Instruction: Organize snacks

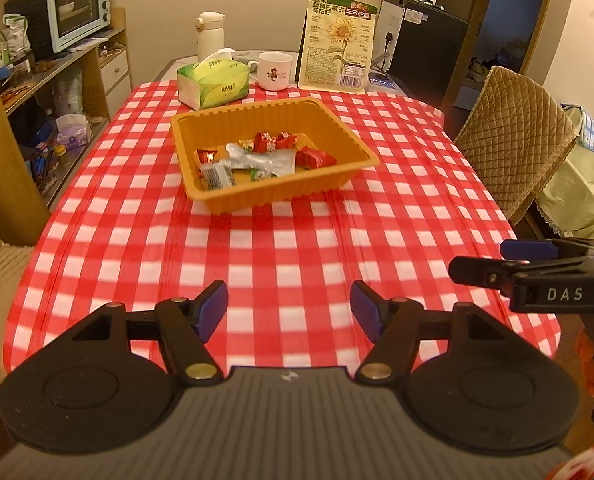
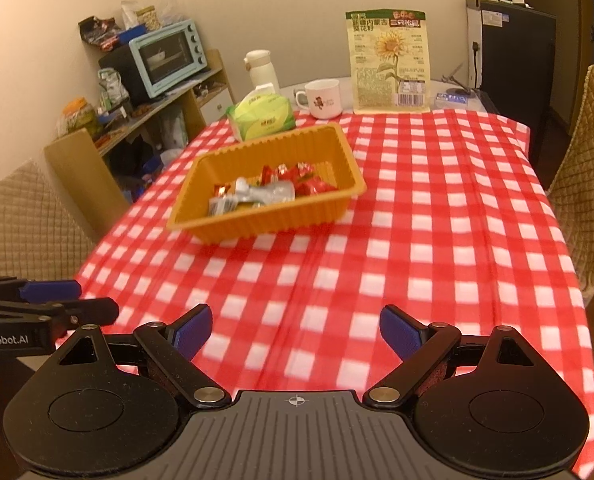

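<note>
An orange plastic tray [image 1: 201,122] [image 2: 201,222] stands mid-table on the red-checked cloth. Inside it lie several wrapped snacks [image 1: 265,156] [image 2: 265,194], red, silver and green. My left gripper [image 1: 289,312] hovers open over the near edge of the table, nothing between its blue pads. My right gripper [image 2: 295,330] is open too, wider, and empty, also well short of the tray. Each gripper shows at the side of the other's view: the right one [image 1: 485,262] in the left wrist view, the left one [image 2: 73,300] in the right wrist view.
At the table's far end stand a green tissue box [image 1: 213,84] [image 2: 263,118], a white mug [image 1: 273,70] [image 2: 323,98], a white flask [image 1: 211,32] and a tall sunflower-seed bag [image 1: 339,42] [image 2: 391,64]. Padded chairs [image 1: 513,140] [image 2: 21,220] flank the table. A shelf with a toaster oven [image 1: 79,10] is on the left.
</note>
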`<state>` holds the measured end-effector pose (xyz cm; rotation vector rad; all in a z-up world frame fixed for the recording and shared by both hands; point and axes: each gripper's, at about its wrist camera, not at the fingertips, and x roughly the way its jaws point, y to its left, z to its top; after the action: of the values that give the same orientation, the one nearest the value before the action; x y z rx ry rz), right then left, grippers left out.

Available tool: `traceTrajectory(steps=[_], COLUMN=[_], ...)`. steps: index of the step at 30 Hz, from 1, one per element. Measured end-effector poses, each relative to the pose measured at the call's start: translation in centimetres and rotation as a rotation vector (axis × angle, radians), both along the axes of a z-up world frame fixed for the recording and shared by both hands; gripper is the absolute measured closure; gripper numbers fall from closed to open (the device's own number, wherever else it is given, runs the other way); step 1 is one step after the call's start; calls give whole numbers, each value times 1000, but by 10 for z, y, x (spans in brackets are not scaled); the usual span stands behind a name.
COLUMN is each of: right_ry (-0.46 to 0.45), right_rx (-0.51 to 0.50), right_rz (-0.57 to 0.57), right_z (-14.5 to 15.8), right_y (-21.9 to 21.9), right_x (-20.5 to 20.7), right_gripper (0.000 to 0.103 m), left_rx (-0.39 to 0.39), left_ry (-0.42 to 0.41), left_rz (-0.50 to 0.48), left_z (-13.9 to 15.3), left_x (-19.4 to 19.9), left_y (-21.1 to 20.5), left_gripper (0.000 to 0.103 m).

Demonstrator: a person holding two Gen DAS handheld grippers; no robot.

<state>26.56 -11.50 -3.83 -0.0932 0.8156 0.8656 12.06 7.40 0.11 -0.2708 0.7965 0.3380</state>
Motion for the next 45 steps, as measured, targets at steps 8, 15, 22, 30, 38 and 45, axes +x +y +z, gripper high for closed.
traceTrajectory(steps=[8, 15, 22, 30, 38, 45], right_ry=[20, 42, 50, 53, 53, 56], right_rx=[-51, -58, -57, -49, -46, -41], right_rz=[15, 28, 29, 14, 13, 8], right_z=[-4, -5, -2, 1, 1, 2], right_y=[-27, -49, -67, -82, -87, -92], right_x=[-30, -49, -63, -68, -69, -68], right_gripper=[13, 13, 13, 13, 13, 13], left_rx=[-12, -18, -22, -20, -18, -16], left_ry=[7, 7, 3, -7, -6, -4], left_rz=[10, 2, -9, -30, -37, -43], left_z=[0, 0, 3, 7, 6, 5], left_x=[-28, -43, -53, -55, -53, -49], left_y=[-33, -57, -76, -93, -102, -106], left_gripper=[37, 37, 37, 37, 37, 37])
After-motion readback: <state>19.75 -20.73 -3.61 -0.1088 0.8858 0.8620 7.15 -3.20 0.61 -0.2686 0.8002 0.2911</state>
